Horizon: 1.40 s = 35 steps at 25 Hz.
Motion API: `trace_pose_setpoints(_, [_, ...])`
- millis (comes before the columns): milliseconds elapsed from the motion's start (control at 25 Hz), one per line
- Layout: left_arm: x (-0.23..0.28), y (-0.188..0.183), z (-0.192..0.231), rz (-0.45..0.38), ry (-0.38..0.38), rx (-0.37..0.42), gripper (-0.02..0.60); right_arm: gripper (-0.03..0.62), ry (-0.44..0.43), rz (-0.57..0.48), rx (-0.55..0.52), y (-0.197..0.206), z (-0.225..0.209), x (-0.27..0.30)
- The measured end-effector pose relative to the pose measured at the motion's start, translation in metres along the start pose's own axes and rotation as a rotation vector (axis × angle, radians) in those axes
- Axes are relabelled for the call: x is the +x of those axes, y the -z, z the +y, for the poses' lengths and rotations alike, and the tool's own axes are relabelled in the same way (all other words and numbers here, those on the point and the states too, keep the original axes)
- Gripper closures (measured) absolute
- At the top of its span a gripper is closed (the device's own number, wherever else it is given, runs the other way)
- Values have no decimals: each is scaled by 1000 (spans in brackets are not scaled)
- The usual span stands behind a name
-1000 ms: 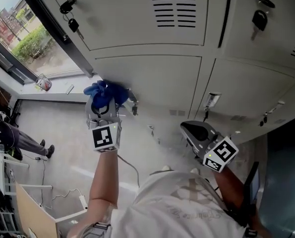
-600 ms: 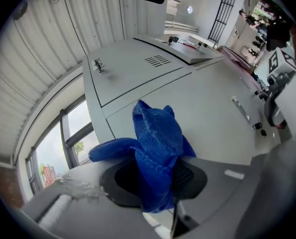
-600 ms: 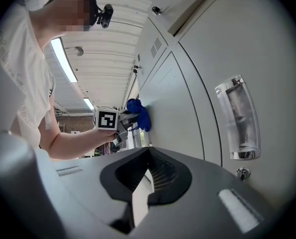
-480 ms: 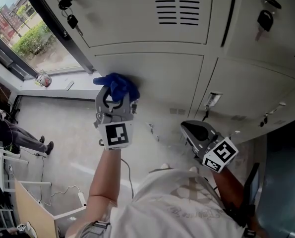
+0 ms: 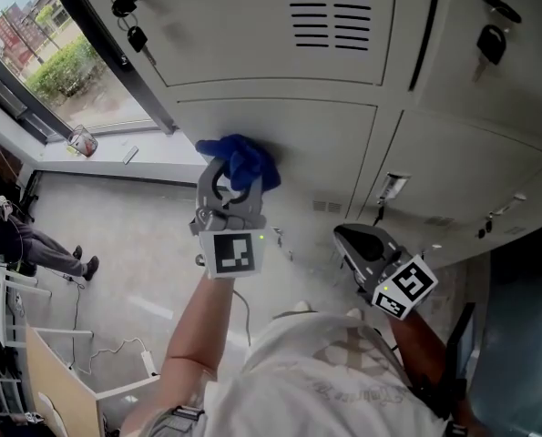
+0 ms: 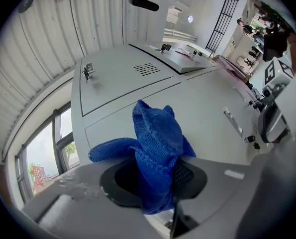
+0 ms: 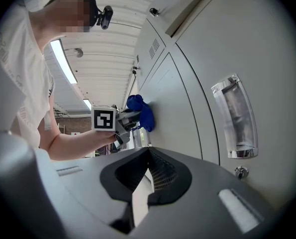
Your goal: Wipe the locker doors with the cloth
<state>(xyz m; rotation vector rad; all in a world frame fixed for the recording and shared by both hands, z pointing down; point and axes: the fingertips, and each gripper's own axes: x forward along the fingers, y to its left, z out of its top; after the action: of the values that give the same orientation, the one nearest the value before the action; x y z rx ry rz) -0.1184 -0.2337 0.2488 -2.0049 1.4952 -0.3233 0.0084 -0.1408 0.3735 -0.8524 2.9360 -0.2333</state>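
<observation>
Two grippers are showing, and only one is carrying anything. The left gripper is clamping its jaws on a bunched fold of the blue cloth, most of which is billowing out past the tips. The right gripper is hanging low at the right with its jaws closed together on nothing. The cloth is sitting against the lower locker door, near that door's upper left corner. It seems to be pressing on the door, though the wad is hiding the contact itself.

The chief risk is lying in that grip. With so little fabric pinched, drag along the painted metal could be tugging the cloth loose and dropping it to the floor. Pushing harder to compensate could be bringing the bare jaw tips onto the paint and scratching it. Farther right, the recessed handle is offering edges for loose folds to snag on. At the far left, the hanging keys are waiting to catch a careless stroke.
</observation>
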Motion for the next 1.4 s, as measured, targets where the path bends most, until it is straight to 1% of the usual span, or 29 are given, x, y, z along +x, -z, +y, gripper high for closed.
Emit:
trace_pose_setpoints(200, [4, -10, -15, -11, 30, 17, 463, 586, 12, -5, -2, -1, -4, -5])
trace_pose_setpoints(440, [8, -27, -36, -42, 81, -14, 463, 588, 24, -11, 0, -2, -5, -11])
trace_pose_setpoints(760, [14, -50, -58, -92, 146, -17, 465, 588, 33, -18, -3, -4, -7, -20])
trace_pose_setpoints(880, [16, -56, -66, -75, 161, 5, 466, 588, 38, -24, -5, -6, -9, -25])
trace_pose_setpoints(960, [18, -63, -75, -68, 179, 14, 466, 586, 47, -25, -2, -6, -12, -31])
trace_pose_setpoints(1080, [23, -79, -91, -80, 211, 12, 466, 586, 55, -29, 3, -5, -15, -37])
trace_pose_setpoints(1200, [28, -92, -107, -112, 217, -20, 468, 588, 56, -33, 6, -6, -16, -42])
trace_pose_setpoints(1280, [30, -98, -119, -121, 237, -13, 467, 588, 55, -35, 6, -6, -17, -44])
trace_pose_setpoints(1400, [32, -102, -138, -115, 287, 4, 467, 586, 54, -35, 8, -6, -18, -48])
